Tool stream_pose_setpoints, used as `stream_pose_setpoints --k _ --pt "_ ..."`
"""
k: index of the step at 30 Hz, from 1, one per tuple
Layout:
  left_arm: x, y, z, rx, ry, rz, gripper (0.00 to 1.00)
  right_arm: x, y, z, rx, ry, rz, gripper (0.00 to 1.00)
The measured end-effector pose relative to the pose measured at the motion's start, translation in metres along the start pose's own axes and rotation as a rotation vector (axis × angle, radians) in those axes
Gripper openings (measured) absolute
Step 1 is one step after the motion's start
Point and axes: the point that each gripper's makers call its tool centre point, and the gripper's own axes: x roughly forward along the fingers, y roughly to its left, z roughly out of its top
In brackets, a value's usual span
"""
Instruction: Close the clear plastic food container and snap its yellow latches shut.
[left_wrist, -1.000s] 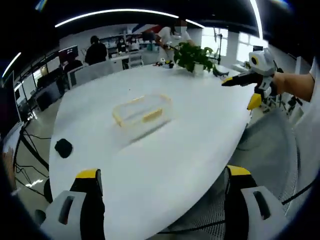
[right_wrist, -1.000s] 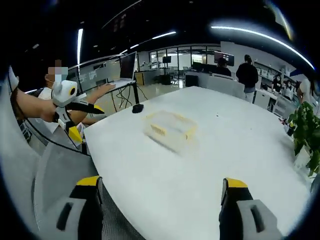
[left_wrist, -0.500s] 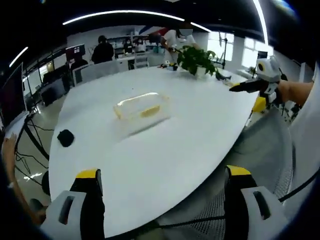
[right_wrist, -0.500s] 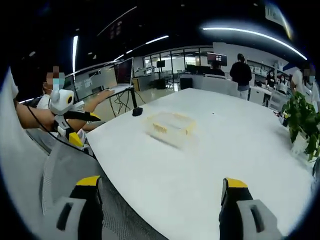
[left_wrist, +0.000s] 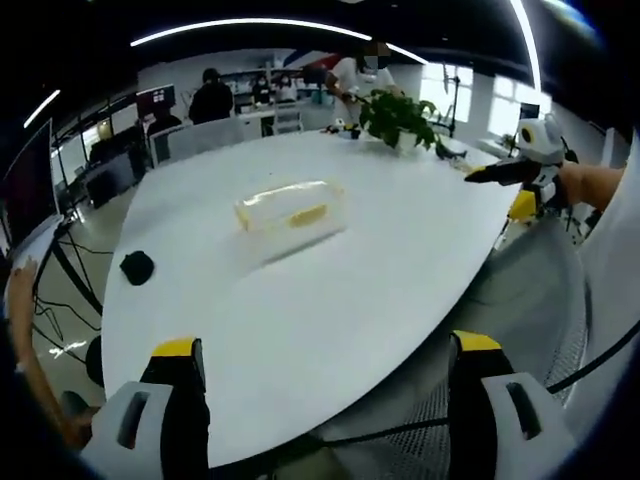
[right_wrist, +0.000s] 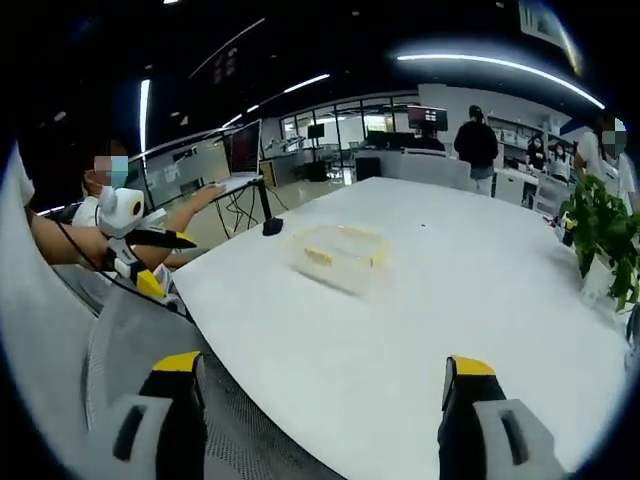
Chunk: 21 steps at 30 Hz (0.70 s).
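Left gripper (left_wrist: 318, 395): held released, jaws wide apart, well short of the container.
Right gripper (right_wrist: 318, 400): likewise held unclenched, nothing grasped.
Clear plastic food container (left_wrist: 290, 208): seen resting on the white table (left_wrist: 330, 300), yellow latches (left_wrist: 309, 215) visible.
Potted plant (left_wrist: 395, 117): placed well beyond the container.
Black object (left_wrist: 136, 267): near the table edge, apart from the container.

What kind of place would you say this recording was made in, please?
Probably an open-plan office or lab: a large white table holding a clear plastic food container, computer monitors on desks behind, and a potted green plant.

Grey tongs (left_wrist: 318, 400) with black jaws tipped in yellow.
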Motion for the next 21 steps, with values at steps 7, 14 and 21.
stream_pose_setpoints --k 7,14,21 --pt "0.0005 0.0003 0.0006 -0.006 -0.004 -0.007 0.99 -0.0030 -0.0049 -0.0009 0.001 0.000 -0.013 0.99" --pt "0.0009 -0.0016 0.0044 -0.012 -0.012 -0.014 0.99 -0.0051 -0.0051 0.0005 0.018 -0.010 -0.015 0.99" --pt "0.0021 -0.0007 0.0069 -0.004 -0.014 -0.017 0.98 -0.0036 -0.0034 0.0008 0.023 -0.012 -0.008 0.99"
